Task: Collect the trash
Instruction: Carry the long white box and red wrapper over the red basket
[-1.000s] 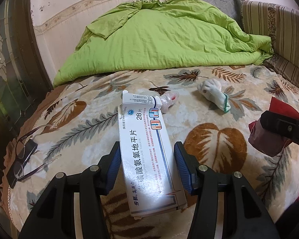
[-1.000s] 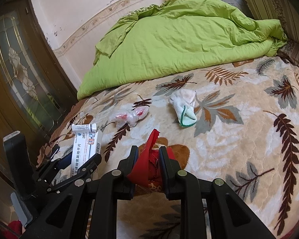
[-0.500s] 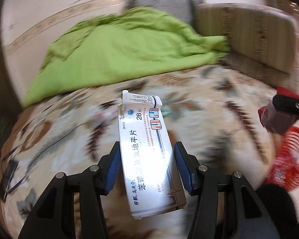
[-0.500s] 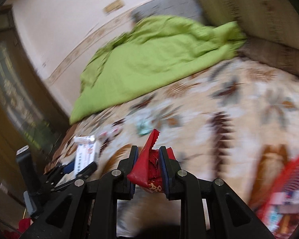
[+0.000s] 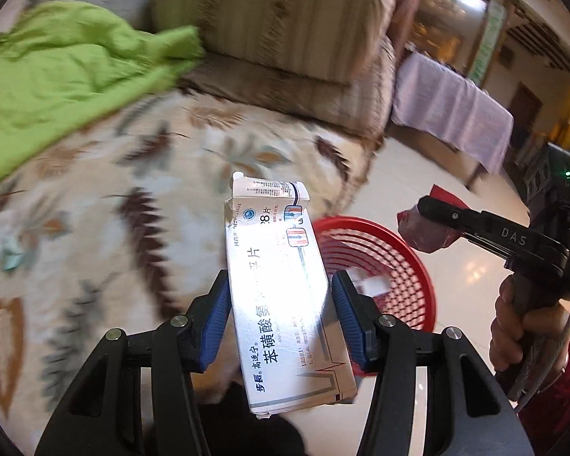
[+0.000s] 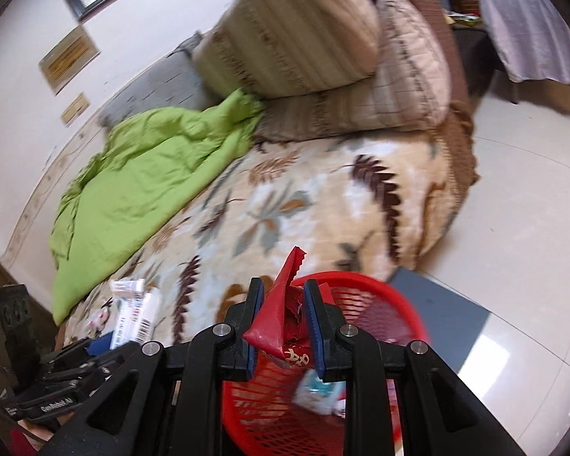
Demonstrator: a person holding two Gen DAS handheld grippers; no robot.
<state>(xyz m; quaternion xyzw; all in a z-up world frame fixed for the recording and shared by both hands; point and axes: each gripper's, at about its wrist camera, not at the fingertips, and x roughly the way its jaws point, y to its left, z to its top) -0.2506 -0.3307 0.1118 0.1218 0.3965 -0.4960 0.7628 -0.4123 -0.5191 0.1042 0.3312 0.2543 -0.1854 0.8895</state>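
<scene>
1. Now, left view: your left gripper (image 5: 281, 319) clamps the medicine box (image 5: 281, 296), hanging near the red basket (image 5: 421, 266). Carry it right, over the rim, then let go.
2. Right view: your right gripper (image 6: 283, 323) pinches the red wrapper (image 6: 285, 315) above the basket (image 6: 391, 296). Release there.

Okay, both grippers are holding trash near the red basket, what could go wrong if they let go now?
The medicine box in the left gripper looks partly over the bed's edge, so it might fall outside the red basket. The red wrapper in the right gripper is light and may flutter past the rim. Both views are blurred, suggesting fast motion, so aim may be off.
</scene>
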